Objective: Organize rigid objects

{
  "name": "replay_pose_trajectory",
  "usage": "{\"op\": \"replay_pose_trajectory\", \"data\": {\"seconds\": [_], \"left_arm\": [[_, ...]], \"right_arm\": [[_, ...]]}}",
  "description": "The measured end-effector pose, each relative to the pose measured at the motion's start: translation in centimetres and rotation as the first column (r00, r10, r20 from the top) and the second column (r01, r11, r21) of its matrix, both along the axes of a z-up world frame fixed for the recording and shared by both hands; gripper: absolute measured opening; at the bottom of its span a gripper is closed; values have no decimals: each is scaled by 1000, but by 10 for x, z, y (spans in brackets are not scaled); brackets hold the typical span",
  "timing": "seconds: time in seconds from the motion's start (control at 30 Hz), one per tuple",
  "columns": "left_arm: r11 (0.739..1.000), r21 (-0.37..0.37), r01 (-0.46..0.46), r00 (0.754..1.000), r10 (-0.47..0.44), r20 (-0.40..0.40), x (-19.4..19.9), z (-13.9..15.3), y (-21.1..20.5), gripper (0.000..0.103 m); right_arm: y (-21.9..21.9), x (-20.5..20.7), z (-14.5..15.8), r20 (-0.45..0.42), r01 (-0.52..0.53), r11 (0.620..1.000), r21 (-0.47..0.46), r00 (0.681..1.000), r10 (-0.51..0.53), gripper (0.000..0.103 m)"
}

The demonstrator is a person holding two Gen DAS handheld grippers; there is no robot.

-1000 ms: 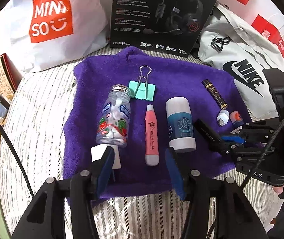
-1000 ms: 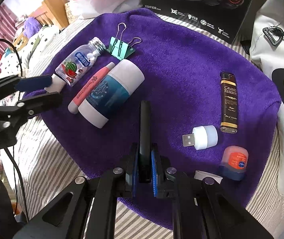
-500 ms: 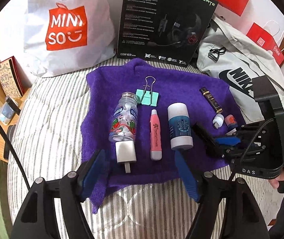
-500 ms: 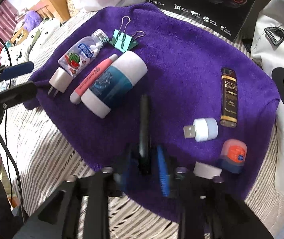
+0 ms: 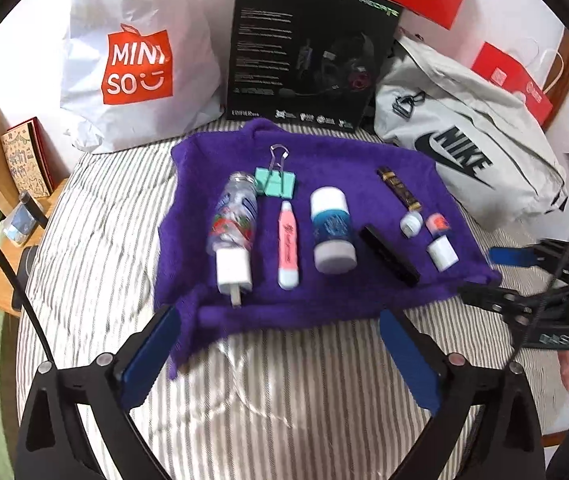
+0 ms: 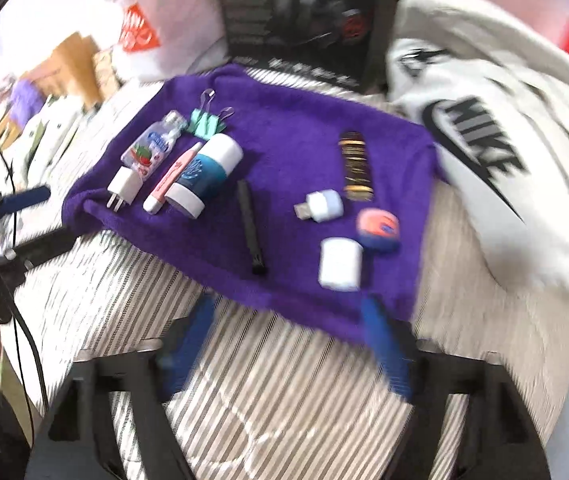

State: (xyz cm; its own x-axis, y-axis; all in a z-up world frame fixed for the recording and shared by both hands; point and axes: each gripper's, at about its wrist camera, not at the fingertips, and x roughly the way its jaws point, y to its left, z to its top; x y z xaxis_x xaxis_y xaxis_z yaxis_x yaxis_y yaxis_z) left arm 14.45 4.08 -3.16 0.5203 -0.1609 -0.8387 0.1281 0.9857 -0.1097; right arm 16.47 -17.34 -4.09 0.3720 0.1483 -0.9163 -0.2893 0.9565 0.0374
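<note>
On purple towel (image 5: 324, 296) | items lined in rows, black stick (image 5: 389, 255) at 3 o'clock of tube (image 5: 332, 230) | left tongs (image 5: 280, 354), right tongs (image 6: 284, 344) both wide apart, empty, likely sorting done.

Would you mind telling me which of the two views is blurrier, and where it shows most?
Right wrist view: heavy motion blur, smearing the Nike bag lettering and the right gripper fingers. Left wrist view: milder blur, the Miniso bag logo stays readable; fisheye bending at the edges in both.

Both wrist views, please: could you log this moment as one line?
left tongs open, empty | right tongs open, empty | black stick lying on purple towel
</note>
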Motion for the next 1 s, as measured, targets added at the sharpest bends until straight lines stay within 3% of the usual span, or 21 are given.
{"op": "replay_pose_trajectory", "data": {"seconds": [0.17, 0.43, 0.8, 1.0], "left_arm": [[999, 34, 3, 1000, -2, -17, -20, -2, -14, 102], [998, 55, -6, 1000, 5, 19, -55, 18, -30, 102], [998, 54, 13, 997, -17, 70, -93, 51, -53, 103], [994, 104, 26, 994, -36, 99, -110, 61, -62, 103]], "right_arm": [[-21, -30, 12, 50, 132, 991, 7, 990, -132, 103], [-40, -83, 28, 67, 254, 965, 59, 964, -257, 103], [-51, -118, 48, 102, 306, 950, 59, 945, -311, 103], [-53, -131, 57, 112, 307, 950, 57, 944, -312, 103]]}}
